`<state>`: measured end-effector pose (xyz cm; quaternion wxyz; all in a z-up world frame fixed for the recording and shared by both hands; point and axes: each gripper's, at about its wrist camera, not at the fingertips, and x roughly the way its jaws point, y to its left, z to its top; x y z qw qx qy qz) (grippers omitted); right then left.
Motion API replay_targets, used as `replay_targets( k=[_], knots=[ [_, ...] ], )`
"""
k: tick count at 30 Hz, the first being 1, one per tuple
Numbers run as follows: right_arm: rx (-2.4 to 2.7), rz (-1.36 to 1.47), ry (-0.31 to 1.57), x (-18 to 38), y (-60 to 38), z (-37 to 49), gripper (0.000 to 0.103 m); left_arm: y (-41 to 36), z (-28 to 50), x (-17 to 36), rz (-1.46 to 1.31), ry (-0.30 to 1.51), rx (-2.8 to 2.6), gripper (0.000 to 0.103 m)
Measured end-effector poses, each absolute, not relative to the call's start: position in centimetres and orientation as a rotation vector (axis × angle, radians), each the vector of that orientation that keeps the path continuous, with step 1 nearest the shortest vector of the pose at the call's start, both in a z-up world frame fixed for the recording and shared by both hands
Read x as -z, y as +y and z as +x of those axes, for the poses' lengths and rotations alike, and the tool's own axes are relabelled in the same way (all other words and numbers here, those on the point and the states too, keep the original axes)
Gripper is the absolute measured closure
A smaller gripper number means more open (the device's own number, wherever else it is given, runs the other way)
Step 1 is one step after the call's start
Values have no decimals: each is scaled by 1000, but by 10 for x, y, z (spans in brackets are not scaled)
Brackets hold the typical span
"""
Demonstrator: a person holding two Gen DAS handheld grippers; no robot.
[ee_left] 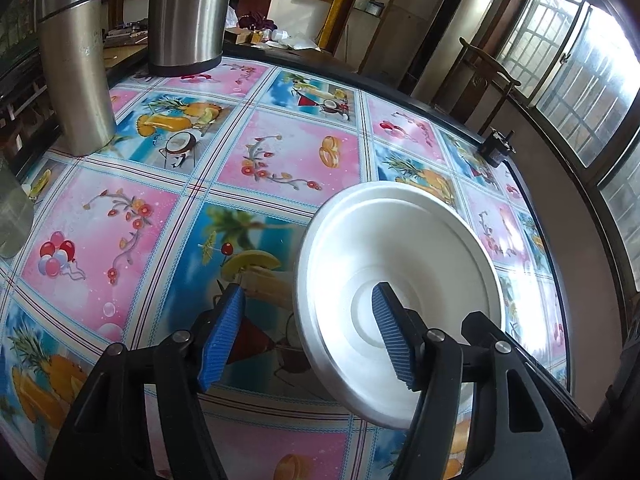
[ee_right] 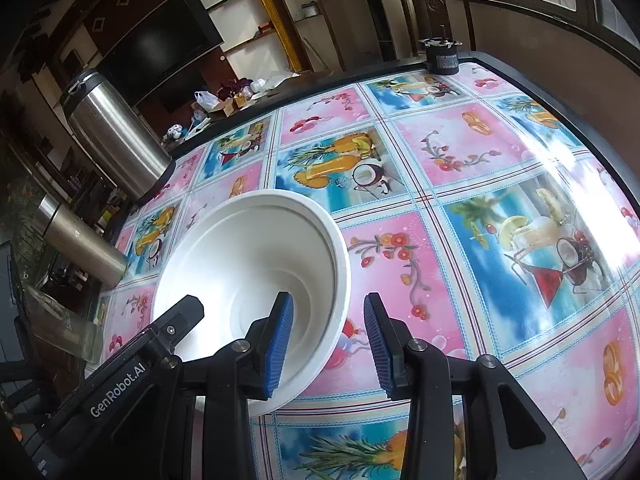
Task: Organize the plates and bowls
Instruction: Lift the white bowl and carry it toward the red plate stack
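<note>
A white bowl (ee_left: 404, 240) sits on the fruit-print tablecloth (ee_left: 120, 224), its opening tilted toward me. My left gripper (ee_left: 308, 292) is open and straddles the bowl's left rim, with the right blue pad (ee_left: 392, 336) inside the bowl and the left pad (ee_left: 224, 336) outside. In the right wrist view the same bowl (ee_right: 240, 248) shows stepped rings inside. My right gripper (ee_right: 328, 300) is open across the bowl's right rim, with the left pad (ee_right: 278, 344) inside and the right pad (ee_right: 378, 344) outside. The left gripper's black casing (ee_right: 132, 380) reaches in from the lower left.
Two tall steel flasks (ee_left: 76, 60) (ee_left: 188, 12) stand at the table's far left, seen again as flasks (ee_right: 116, 132) (ee_right: 76, 240). A clear glass jar (ee_right: 68, 328) stands left of the bowl. A small black cylinder (ee_right: 440, 56) sits at the far edge by a wooden chair (ee_right: 436, 4).
</note>
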<state>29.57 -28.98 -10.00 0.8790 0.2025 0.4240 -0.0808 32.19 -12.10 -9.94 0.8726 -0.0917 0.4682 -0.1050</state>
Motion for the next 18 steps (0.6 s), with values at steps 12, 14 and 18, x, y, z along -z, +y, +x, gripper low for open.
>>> replay_targets(
  k=[12, 14, 18],
  knots=[
    [187, 372, 899, 105, -282, 297, 87, -127, 322, 109, -130, 985, 211, 82],
    [189, 369, 900, 105, -282, 298, 89, -128, 322, 110, -126, 989, 218, 87],
    [194, 369, 900, 107, -283, 298, 90, -133, 320, 109, -78, 971, 205, 92]
  ],
)
